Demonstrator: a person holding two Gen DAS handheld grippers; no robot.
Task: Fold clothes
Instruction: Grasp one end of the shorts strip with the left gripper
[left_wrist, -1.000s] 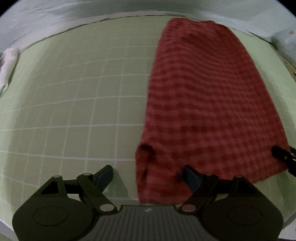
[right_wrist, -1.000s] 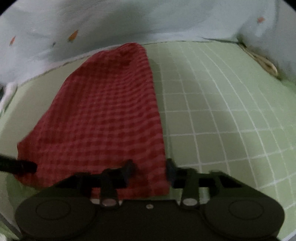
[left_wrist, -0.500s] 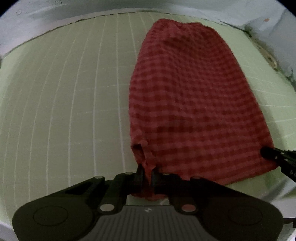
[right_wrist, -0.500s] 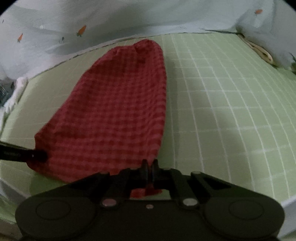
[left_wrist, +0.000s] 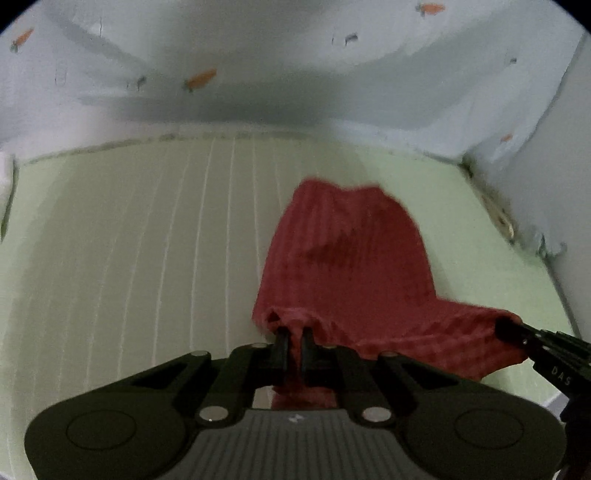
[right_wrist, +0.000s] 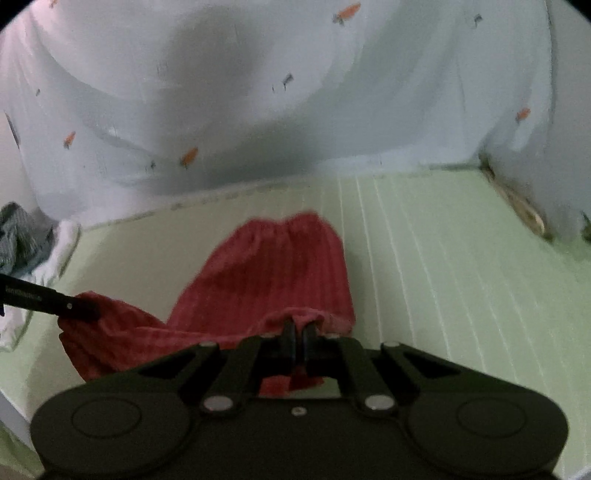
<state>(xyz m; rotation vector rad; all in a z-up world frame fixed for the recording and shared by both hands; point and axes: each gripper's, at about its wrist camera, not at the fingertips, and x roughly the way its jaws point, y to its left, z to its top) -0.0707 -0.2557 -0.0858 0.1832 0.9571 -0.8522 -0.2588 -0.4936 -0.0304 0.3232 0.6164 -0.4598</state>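
Between the 2 clamped hand-held grippers, left (left_wrist: 293, 338) and right (right_wrist: 300, 332), red cloth's (left_wrist: 347, 266) near corners.

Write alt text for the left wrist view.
The left gripper is shut on the near corner of a red checked cloth lying on a green grid mat. The right gripper pinches the other near corner.
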